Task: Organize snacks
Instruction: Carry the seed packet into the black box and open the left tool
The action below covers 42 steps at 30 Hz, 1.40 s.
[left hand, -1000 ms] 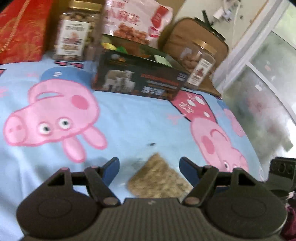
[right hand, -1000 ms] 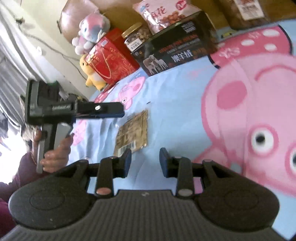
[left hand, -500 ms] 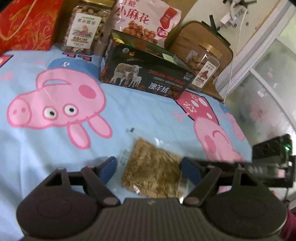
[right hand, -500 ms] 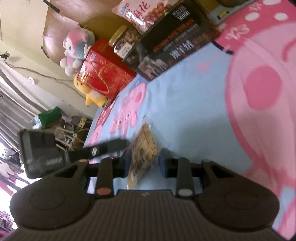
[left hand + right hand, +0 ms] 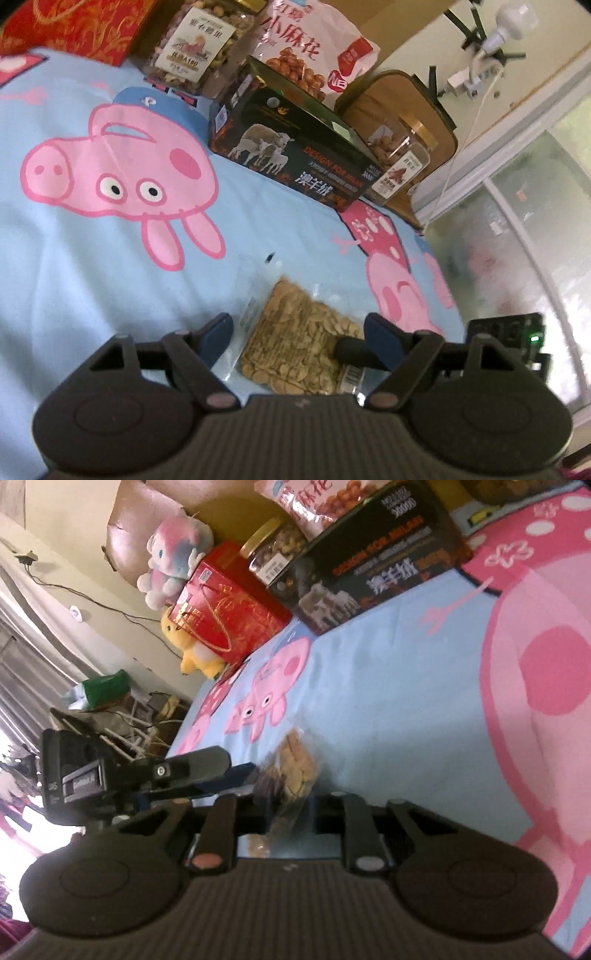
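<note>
The right hand-held gripper (image 5: 290, 805) is closing on the light, crinkly snack packet's (image 5: 303, 339) edge; the left hand-held gripper (image 5: 299, 332) is opening astride it.

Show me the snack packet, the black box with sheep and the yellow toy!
snack packet (image 5: 301, 343): left wrist view, its middle.
black box (image 5: 295, 158): left wrist view, front face.
yellow toy (image 5: 194, 653): right wrist view, its body.

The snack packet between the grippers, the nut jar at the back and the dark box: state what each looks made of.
Snack packet: clear, glossy plastic film, as the tan pieces show through and the edges glint.
Nut jar: transparent, probably plastic, though glass cannot be ruled out; paper-looking label.
Dark box: printed cardboard, judging by its sharp folded edges and slight sheen.
</note>
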Each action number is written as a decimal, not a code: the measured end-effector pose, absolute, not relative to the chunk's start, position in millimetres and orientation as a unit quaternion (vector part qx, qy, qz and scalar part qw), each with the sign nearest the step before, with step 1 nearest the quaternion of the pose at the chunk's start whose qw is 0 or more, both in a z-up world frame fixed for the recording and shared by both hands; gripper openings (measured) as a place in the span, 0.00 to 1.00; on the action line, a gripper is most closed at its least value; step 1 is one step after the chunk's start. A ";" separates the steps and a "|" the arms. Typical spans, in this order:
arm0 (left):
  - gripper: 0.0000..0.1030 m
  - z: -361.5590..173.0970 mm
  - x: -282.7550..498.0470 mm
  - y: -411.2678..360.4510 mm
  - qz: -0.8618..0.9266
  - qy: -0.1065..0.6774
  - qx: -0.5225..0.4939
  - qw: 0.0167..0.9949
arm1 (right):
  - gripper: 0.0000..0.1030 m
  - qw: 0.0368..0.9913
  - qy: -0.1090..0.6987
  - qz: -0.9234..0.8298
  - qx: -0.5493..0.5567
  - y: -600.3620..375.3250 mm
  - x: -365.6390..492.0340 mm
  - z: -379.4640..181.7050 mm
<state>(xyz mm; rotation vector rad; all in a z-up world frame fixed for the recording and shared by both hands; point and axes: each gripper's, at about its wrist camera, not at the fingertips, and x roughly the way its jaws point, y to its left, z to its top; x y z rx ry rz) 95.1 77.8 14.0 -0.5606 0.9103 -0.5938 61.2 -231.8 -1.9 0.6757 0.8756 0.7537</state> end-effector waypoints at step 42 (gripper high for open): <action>0.68 94.0 263.1 17.0 -0.188 0.350 -0.160 0.904 | 0.36 0.894 0.329 0.259 0.162 -221.6 290.7 84.7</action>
